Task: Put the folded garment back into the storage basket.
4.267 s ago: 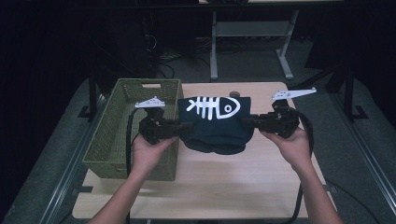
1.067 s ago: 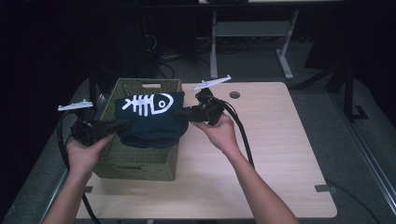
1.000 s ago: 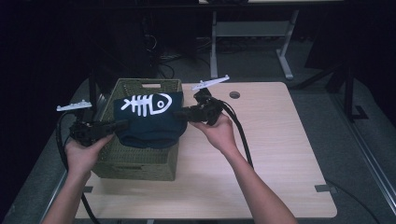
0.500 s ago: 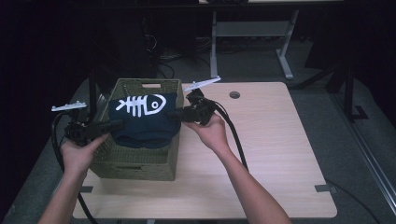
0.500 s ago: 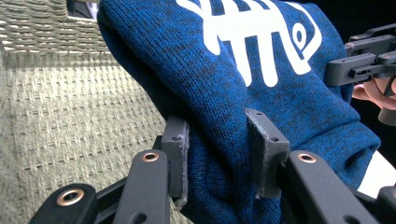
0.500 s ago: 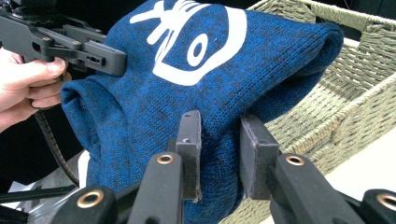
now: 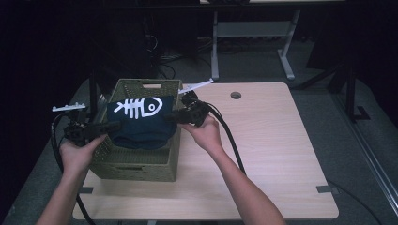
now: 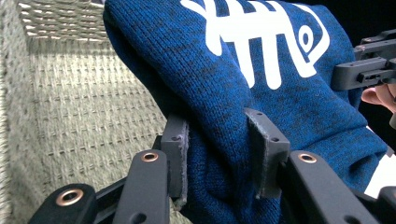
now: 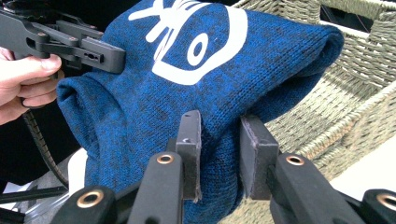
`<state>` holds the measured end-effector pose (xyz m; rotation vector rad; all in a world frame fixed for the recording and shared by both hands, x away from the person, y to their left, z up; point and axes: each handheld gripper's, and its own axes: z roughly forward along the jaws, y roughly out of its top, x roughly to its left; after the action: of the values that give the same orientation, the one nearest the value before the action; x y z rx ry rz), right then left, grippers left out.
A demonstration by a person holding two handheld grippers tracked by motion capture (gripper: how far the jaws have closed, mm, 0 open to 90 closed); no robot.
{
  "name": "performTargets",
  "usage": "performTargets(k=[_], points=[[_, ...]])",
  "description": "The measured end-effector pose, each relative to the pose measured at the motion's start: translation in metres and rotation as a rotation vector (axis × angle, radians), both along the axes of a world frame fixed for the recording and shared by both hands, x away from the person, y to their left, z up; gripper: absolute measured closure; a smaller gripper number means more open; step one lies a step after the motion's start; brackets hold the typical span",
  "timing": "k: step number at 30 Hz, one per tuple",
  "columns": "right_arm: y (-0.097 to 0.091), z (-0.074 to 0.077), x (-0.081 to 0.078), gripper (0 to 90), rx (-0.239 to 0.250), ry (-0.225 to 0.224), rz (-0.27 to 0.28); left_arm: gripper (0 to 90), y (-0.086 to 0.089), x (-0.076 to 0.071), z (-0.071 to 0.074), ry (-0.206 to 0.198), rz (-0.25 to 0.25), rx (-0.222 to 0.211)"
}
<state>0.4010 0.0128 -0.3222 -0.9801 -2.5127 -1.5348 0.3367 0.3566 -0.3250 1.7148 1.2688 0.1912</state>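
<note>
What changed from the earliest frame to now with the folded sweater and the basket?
The folded blue sweater was carried left off the table and now hangs over the woven basket, sinking into it. Both the left gripper and right gripper stay clamped on its ends. The basket has not moved.

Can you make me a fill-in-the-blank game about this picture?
1. The blue sweater has a white ____ skeleton printed on it.
2. The sweater hangs over a woven ____.
3. The left hand-held gripper and the right hand-held gripper are each shut on the ____.
4. The basket sits on a ____ table.

Missing words: fish; basket; sweater; wooden
</note>
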Motion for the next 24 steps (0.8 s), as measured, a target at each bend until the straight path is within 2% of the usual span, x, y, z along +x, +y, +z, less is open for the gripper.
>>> performTargets(k=[7, 9, 24], points=[[0.01, -0.01, 0.006, 71.6, -0.005, 0.023, -0.004, 62.9, 0.005, 0.005, -0.008, 0.022, 0.03, 0.02], [0.013, -0.013, 0.007, 71.6, -0.01, 0.031, -0.004, 62.9, 0.005, 0.006, -0.01, 0.027, 0.033, 0.039], [0.03, -0.025, 0.01, 71.4, -0.069, 0.018, -0.013, 62.8, 0.008, 0.016, -0.018, 0.069, 0.052, 0.113]])
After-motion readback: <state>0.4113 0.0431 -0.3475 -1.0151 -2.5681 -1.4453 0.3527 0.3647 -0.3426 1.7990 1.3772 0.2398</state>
